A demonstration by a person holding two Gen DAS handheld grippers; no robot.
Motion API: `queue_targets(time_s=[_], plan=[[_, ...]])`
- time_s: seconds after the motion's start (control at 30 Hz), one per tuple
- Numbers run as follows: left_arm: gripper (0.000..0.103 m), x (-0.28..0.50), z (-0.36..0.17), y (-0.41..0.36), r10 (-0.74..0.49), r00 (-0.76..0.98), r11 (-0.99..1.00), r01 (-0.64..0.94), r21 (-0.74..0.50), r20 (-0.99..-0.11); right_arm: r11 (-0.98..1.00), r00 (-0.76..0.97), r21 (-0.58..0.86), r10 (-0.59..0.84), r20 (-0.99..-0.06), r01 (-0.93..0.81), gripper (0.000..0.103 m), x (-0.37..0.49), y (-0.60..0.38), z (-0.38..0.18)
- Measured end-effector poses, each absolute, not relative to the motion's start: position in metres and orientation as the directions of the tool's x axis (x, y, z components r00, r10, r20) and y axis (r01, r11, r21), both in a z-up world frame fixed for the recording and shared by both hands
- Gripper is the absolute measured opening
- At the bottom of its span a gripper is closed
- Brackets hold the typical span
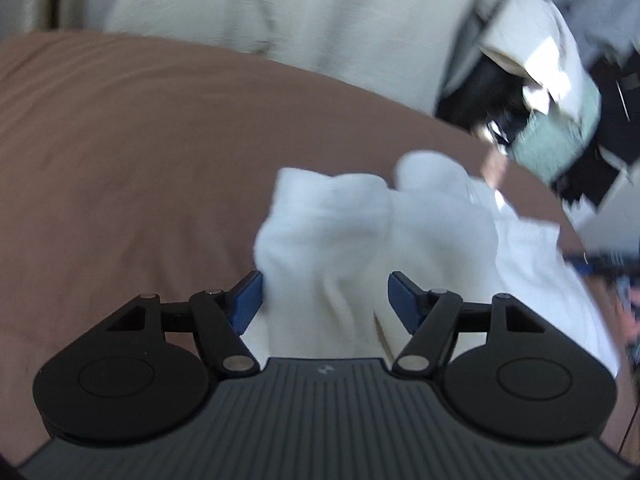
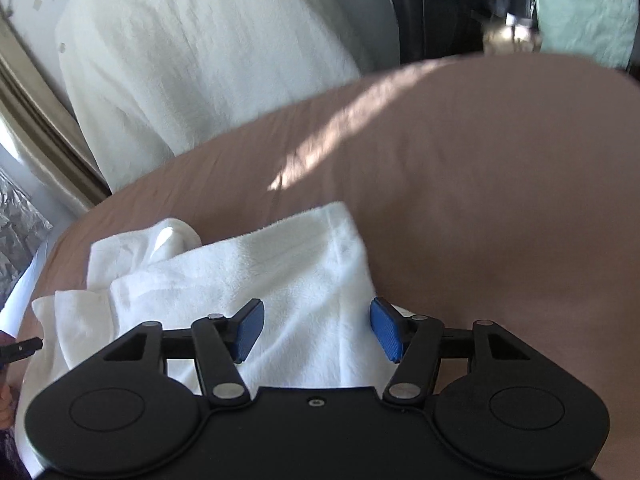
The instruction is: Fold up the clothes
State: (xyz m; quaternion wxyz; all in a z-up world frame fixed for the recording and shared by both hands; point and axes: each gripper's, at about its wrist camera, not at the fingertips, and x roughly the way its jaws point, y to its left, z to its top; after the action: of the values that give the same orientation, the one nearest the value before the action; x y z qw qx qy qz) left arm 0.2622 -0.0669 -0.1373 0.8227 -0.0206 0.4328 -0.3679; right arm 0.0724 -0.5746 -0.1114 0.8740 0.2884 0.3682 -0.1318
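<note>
White fleecy terry-cloth garment (image 2: 256,276), partly folded with bunched layers at its left side, lying on a brown fabric-covered surface (image 2: 500,200), near that surface's front-left part in the right wrist view. Left gripper (image 1: 325,300), black with blue pads, jaws spread wide apart over the white garment (image 1: 360,232), nothing clamped between them; right gripper (image 2: 318,330), same make, jaws likewise parted above the garment's near edge, holding nothing. Beyond the brown surface's far edge: a large cream-white plush blanket or robe (image 2: 192,60); at its far right corner, a pale green cloth (image 2: 584,12), blurred.
</note>
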Motion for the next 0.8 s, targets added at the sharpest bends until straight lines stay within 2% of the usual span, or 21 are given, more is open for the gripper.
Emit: queue_targets(time_s=[0.1, 0.13, 0.17, 0.2, 0.27, 0.33, 0.43, 0.5, 0.57, 0.63, 0.67, 0.73, 0.77, 0.8], plan=[[0.067, 0.267, -0.143, -0.087, -0.56, 0.37, 0.75, 0.606, -0.264, -0.741, 0.783, 0.682, 0.413, -0.019, -0.731, 0.464, 0.066, 0.087, -0.579, -0.123], [0.043, 0.267, -0.145, -0.091, -0.55, 0.366, 0.75, 0.612, -0.251, -0.751, 0.782, 0.682, 0.413, -0.021, -0.731, 0.467, 0.055, 0.091, -0.58, -0.126], [0.01, 0.267, -0.145, -0.094, -0.55, 0.344, 0.737, 0.629, -0.248, -0.761, 0.8, 0.692, 0.394, -0.036, -0.721, 0.452, 0.035, 0.091, -0.577, -0.124], [0.01, 0.266, -0.143, -0.098, -0.547, 0.34, 0.726, 0.648, -0.231, -0.765, 0.824, 0.721, 0.367, -0.07, -0.689, 0.431, 0.01, 0.089, -0.572, -0.116], [0.01, 0.254, -0.124, -0.105, -0.538, 0.424, 0.71, 0.693, -0.121, -0.728, 0.811, 0.815, 0.415, -0.125, -0.565, 0.412, 0.009, 0.074, -0.573, -0.094], [0.01, 0.241, -0.097, -0.101, -0.579, 0.513, 0.703, 0.708, -0.068, -0.634, 0.794, 0.842, 0.422, -0.199, -0.501, 0.439, 0.008, 0.065, -0.579, -0.071], [0.01, 0.243, -0.071, -0.091, -0.613, 0.579, 0.732, 0.672, -0.11, -0.537, 0.828, 0.841, 0.355, -0.231, -0.489, 0.433, 0.008, 0.063, -0.576, -0.046], [0.013, 0.252, -0.078, -0.096, -0.56, 0.614, 0.774, 0.627, -0.086, -0.557, 0.847, 0.814, 0.271, -0.275, -0.512, 0.457, 0.008, 0.066, -0.569, -0.042], [0.033, 0.263, -0.099, -0.109, -0.436, 0.639, 0.833, 0.553, -0.016, -0.633, 0.843, 0.777, 0.204, -0.328, -0.537, 0.497, 0.008, 0.072, -0.562, -0.049], [0.033, 0.269, -0.128, -0.128, -0.274, 0.619, 0.856, 0.506, 0.107, -0.736, 0.835, 0.737, 0.135, -0.38, -0.558, 0.533, 0.01, 0.078, -0.555, -0.056], [0.033, 0.267, -0.138, -0.134, -0.21, 0.628, 0.853, 0.492, 0.173, -0.749, 0.829, 0.717, 0.101, -0.406, -0.567, 0.55, 0.012, 0.082, -0.551, -0.06], [0.035, 0.259, -0.141, -0.134, -0.2, 0.655, 0.839, 0.499, 0.218, -0.729, 0.815, 0.674, 0.036, -0.454, -0.583, 0.579, 0.012, 0.087, -0.544, -0.067], [0.039, 0.255, -0.14, -0.13, -0.223, 0.652, 0.838, 0.508, 0.199, -0.725, 0.808, 0.658, 0.027, -0.459, -0.597, 0.589, 0.012, 0.088, -0.544, -0.07], [0.044, 0.253, -0.135, -0.117, -0.303, 0.614, 0.845, 0.527, 0.092, -0.729, 0.801, 0.641, 0.018, -0.465, -0.611, 0.598, 0.012, 0.089, -0.543, -0.073]])
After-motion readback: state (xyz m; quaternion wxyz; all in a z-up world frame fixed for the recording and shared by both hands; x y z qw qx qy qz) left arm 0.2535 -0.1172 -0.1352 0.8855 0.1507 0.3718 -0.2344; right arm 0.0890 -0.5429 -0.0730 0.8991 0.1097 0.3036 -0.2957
